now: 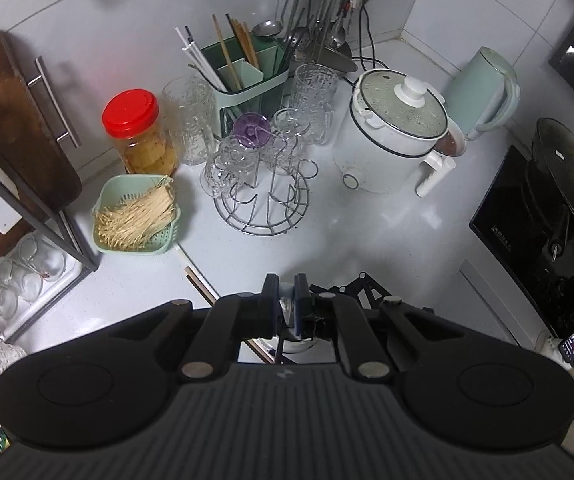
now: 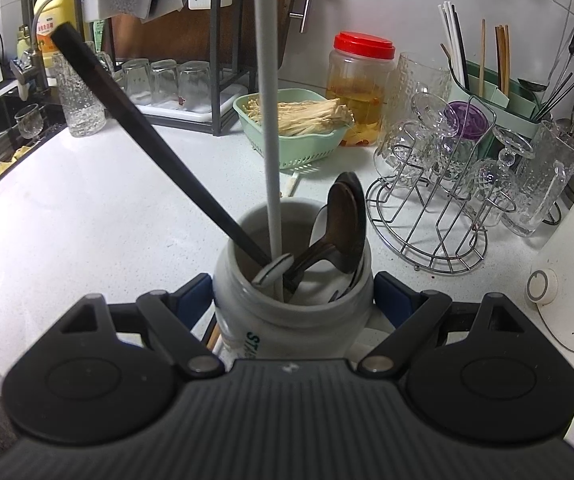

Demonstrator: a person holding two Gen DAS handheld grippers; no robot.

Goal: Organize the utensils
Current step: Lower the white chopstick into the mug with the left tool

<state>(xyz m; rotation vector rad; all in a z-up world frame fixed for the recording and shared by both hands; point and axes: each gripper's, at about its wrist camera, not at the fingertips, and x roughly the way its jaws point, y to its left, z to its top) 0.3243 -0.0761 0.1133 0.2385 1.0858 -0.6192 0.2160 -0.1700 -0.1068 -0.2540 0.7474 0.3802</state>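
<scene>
The white tabletop is big and holds many things. A white cooker with a lid sits near a pale green kettle. A wire rack holds clear glasses upside down. Behind it stands a green holder with chopsticks in it. A jar with a red lid stands just beside a green basket full of thin pale sticks. Close to the camera, the right hand-held gripper is clamped on a white jar, one blue finger on each side. In the jar are a black handle, a long grey handle, and dark spoons. The left hand-held gripper has its fingers nearly together, with something thin and pale squeezed between them. I cannot tell what it is. The white jar shows just under those fingers.
</scene>
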